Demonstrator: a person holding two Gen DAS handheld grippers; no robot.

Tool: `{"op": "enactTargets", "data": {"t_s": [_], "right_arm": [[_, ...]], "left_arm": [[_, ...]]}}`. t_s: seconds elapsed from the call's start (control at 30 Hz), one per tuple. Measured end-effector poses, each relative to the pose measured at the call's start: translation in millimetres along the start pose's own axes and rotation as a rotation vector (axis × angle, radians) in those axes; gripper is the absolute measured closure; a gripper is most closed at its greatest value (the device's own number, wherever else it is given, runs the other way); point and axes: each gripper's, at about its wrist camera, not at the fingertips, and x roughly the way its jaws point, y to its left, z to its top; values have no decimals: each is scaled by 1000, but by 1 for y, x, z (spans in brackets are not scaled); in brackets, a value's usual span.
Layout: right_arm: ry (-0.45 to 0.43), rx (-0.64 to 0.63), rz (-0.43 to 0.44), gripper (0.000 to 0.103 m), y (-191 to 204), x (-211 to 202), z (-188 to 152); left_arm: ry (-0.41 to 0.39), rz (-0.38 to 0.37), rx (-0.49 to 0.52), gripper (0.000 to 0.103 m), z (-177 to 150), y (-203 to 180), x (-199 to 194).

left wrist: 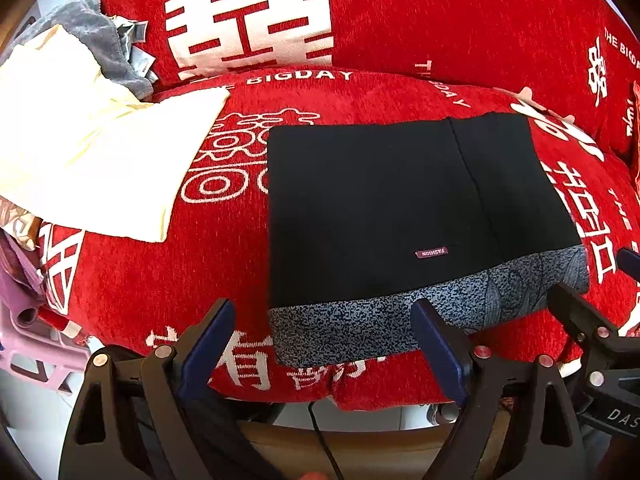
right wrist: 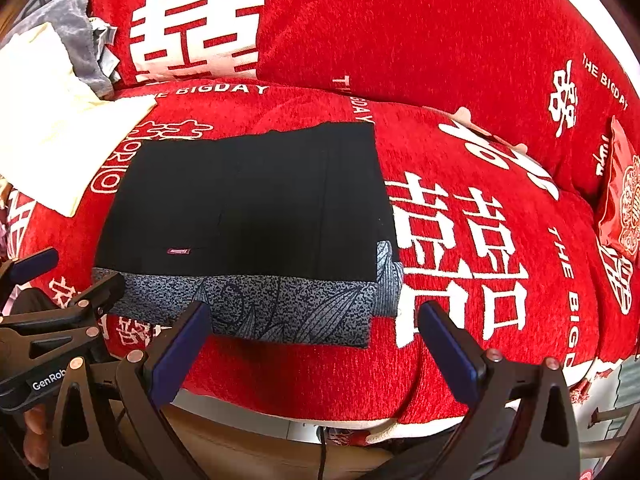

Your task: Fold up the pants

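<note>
The black pants [left wrist: 384,208] lie folded into a flat rectangle on the red sofa cover [left wrist: 160,280], with a grey-blue patterned lining band [left wrist: 400,320] along the near edge and a small pink label [left wrist: 431,253]. They also show in the right wrist view [right wrist: 248,208]. My left gripper [left wrist: 324,320] is open and empty, just in front of the near edge. My right gripper [right wrist: 314,320] is open and empty at the near right corner. Each gripper shows at the edge of the other's view.
A folded cream garment [left wrist: 92,152] lies left of the pants, with a grey cloth [left wrist: 92,36] behind it. A red cushion back [left wrist: 440,20] rises behind. A red packet [right wrist: 620,192] sits at the far right. A pink stool [left wrist: 24,344] stands lower left.
</note>
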Motion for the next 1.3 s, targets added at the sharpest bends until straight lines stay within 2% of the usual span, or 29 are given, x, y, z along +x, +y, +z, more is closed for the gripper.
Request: {"op": "enactTargets", "data": {"t_s": [0.83,1.1,1.3], "right_arm": [[44,36,12,1,-14,17,-3],[49,35,11,1,-13,20,-4],[51,30,11,1,-10,20,-5]], "left_arm": [[62,0,63,13,-3,-10,21],[58,20,59,13,-5,-11,21],[65,2,47,13,-7,-10,20]]}}
